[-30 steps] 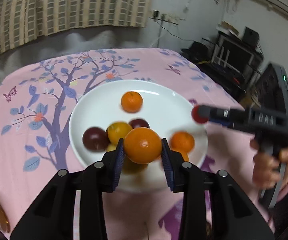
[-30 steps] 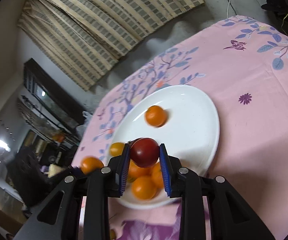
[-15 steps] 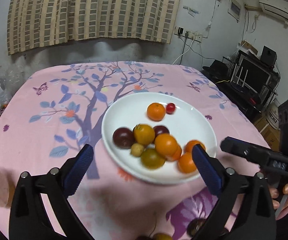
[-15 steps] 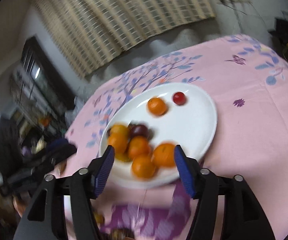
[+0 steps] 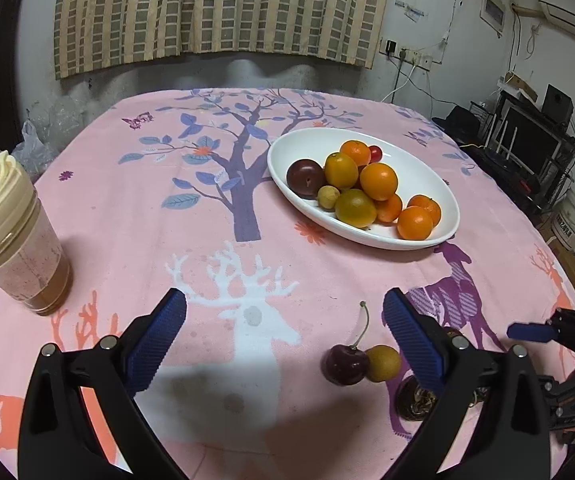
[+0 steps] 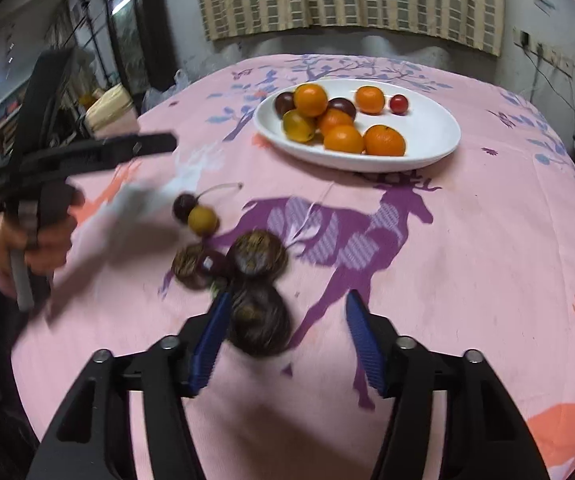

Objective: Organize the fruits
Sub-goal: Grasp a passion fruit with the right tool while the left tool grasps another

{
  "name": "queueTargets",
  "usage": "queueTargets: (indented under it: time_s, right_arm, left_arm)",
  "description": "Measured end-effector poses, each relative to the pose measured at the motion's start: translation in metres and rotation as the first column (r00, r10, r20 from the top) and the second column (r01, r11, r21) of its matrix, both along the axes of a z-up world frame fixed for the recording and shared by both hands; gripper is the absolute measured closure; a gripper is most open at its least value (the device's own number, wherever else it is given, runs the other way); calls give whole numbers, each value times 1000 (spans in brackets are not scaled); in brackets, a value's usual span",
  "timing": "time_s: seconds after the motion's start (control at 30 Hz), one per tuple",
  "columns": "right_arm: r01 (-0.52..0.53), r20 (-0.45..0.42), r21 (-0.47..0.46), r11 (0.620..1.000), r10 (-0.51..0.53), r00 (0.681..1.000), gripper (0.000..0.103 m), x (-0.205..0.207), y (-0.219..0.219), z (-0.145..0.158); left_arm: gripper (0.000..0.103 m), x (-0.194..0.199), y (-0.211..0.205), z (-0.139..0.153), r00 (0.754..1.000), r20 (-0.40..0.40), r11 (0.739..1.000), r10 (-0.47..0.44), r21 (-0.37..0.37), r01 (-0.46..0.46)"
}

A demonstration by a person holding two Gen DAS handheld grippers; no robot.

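Hovering low over the bench (image 5: 99, 208), both grippers are carrying nothing: the left gripper (image 5: 285, 334) is showing its fingers spread wide, and the right gripper (image 6: 287, 340) is also spread, with a dark fruit (image 6: 261, 326) lying between its fingers, closer to the left one, not pinched.

Taking the plate (image 5: 427, 168) as landmark, several fruits are still waiting on the cloth nearer than it: a cherry (image 5: 344, 365) touching a small yellow fruit (image 5: 383, 363), and three or four dark brown ones (image 6: 257, 256) bunched nearer still, blurred in the right view.

On the plate itself, the oranges (image 5: 378, 181), plums (image 5: 305, 179) and a small red fruit (image 5: 375, 153) are sitting piled toward its left half. So the job is looking mostly done, with the loose cluster left to move.

Left of the plate a lidded cup (image 5: 11, 236) is standing. No label or writing is reading clearly anywhere.
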State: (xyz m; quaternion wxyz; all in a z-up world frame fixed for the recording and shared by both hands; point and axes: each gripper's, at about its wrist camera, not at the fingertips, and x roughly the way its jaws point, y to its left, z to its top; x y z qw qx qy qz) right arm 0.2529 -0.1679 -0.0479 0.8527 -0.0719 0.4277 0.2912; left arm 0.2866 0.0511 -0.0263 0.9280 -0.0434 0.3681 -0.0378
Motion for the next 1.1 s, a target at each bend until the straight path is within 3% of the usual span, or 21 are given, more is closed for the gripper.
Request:
queueTargets:
  time_s: [0.13, 0.4, 0.67, 0.73, 0.83, 0.9, 0.93, 1.03, 1.1]
  right_arm:
    - [-23, 1, -42, 999, 23, 1000, 54, -5, 8, -6]
    - [-64, 2, -98, 993, 64, 998, 55, -6, 23, -15]
    - [-14, -4, -52, 999, 14, 1000, 61, 1, 14, -13]
    - [28, -13, 3, 1000, -28, 1000, 62, 6, 4, -9]
    - [105, -41, 101, 989, -102, 994, 62, 15, -18, -1]
    - [143, -50, 129, 981, -137, 989, 61, 18, -27, 1]
    - [154, -55, 138, 978, -148, 987, 61, 19, -30, 2]
    - [169, -70, 152, 974, -160, 985, 61, 21, -33, 1]
    - [164, -69, 147, 975, -155, 985, 61, 22, -32, 1]
  left_arm:
    - [6, -1, -2, -2, 1000, -2, 1000, 9, 30, -9]
    - [6, 0, 0, -3, 1000, -18, 1000, 8, 16, -7]
    - [6, -3, -7, 0, 1000, -17, 999, -20, 41, 20]
    - [6, -6, -12, 1, 995, -31, 996, -90, 25, 91]
    - [6, -17, -28, -1, 960, -52, 961, -275, -9, 275]
    - [23, -29, -47, -3, 921, -58, 922, -385, 23, 387]
    - [26, -36, -59, -7, 895, -71, 894, -441, 52, 445]
    - [37, -50, -85, -19, 842, -112, 833, -528, 125, 539]
    - [43, -53, -95, -28, 830, -137, 813, -541, 167, 558]
